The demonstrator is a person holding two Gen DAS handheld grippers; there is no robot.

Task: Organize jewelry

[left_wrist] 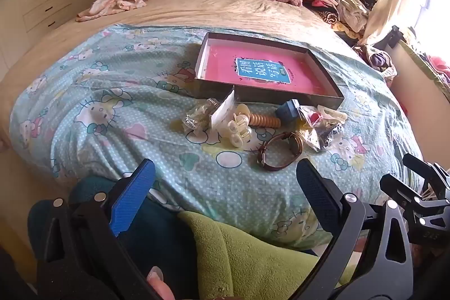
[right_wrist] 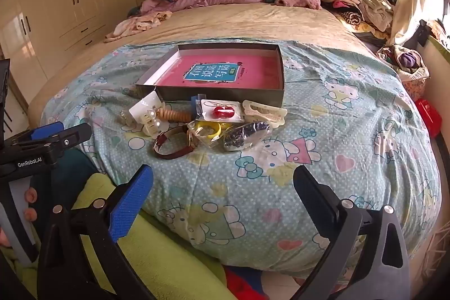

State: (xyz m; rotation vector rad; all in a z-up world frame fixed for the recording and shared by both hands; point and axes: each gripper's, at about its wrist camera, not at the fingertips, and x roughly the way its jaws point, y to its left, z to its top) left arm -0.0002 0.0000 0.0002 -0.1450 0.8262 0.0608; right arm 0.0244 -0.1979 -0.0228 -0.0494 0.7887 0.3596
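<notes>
**Both grippers poised above an unsorted heap of trinkets**

The left gripper [left_wrist: 225, 187] and the right gripper [right_wrist: 223, 193] both hang over the near edge of the bed, angled down toward the pile, jaws spread wide with nothing between them. Neither touches anything, which suits a start: wide jaws leave room to drop over whichever piece is picked first.

The jewelry lies in a loose cluster on the pale green cartoon-cat quilt [right_wrist: 323, 159]. At twelve o'clock from the cluster, just beyond it, sits the shallow grey cardboard box [right_wrist: 225, 96] with a pink book lying flat inside; it is probably the destination, placed close so each carry is short.

Within the heap, the brown leather-strap wristwatch [right_wrist: 173, 144] lies at six o'clock, nearest the grippers. The cream plastic claw clip [left_wrist: 239, 128] and the tan ribbed wooden bracelet [left_wrist: 264, 120] sit at ten o'clock. A small clear bag holding a red charm [right_wrist: 223, 111] lies at the centre, a yellow ring in clear wrap [right_wrist: 208, 130] just below it, a bag of dark beads [right_wrist: 244, 135] at four o'clock, and a cream comb-like hair clip [right_wrist: 265, 108] at two o'clock, against the box wall.

Nothing appears sorted yet. The bagged pieces look slippery and may slide under a pinch.
</notes>
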